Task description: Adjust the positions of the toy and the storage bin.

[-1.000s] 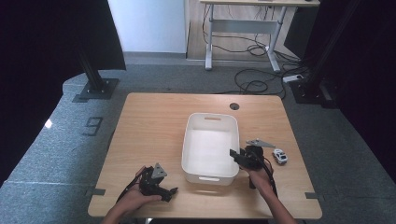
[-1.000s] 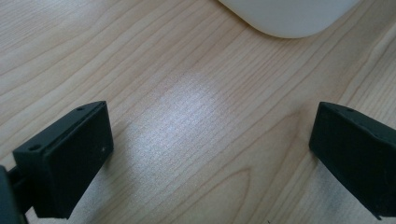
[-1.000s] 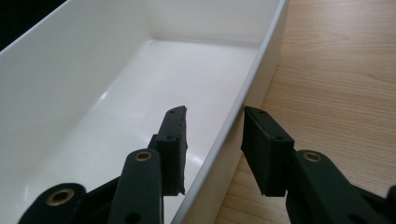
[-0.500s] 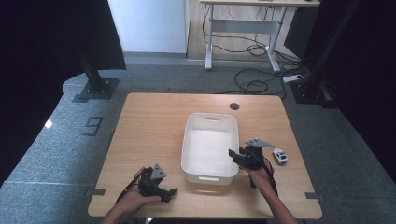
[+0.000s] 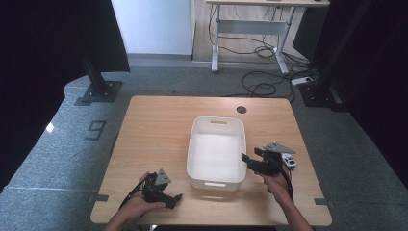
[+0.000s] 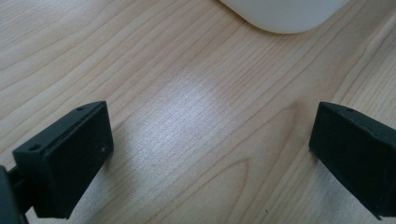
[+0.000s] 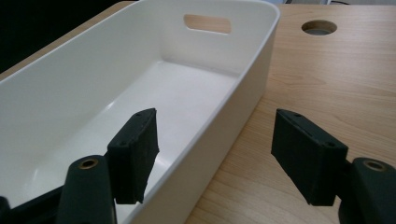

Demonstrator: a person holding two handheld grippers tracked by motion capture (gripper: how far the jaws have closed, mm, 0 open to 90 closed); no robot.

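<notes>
The right gripper (image 5: 249, 161) straddles the right wall of the white plastic bin (image 5: 194, 144) at mid-table; its jaws have just been opening and stand wide, gripping nothing. The left gripper (image 5: 175, 198) rests wide apart near the table's (image 5: 159, 120) front edge, idle. A small toy car (image 5: 288, 161) hides partly behind the right gripper.

worktop (image 5: 159, 130): pale wood, visible grain, satin sheen | bin (image 5: 199, 144): white plastic, smooth, slightly glossy | fingers (image 7: 135, 154): black plastic, matt, faintly textured | floor (image 5: 57, 149): grey carpet, rough, speckled
</notes>
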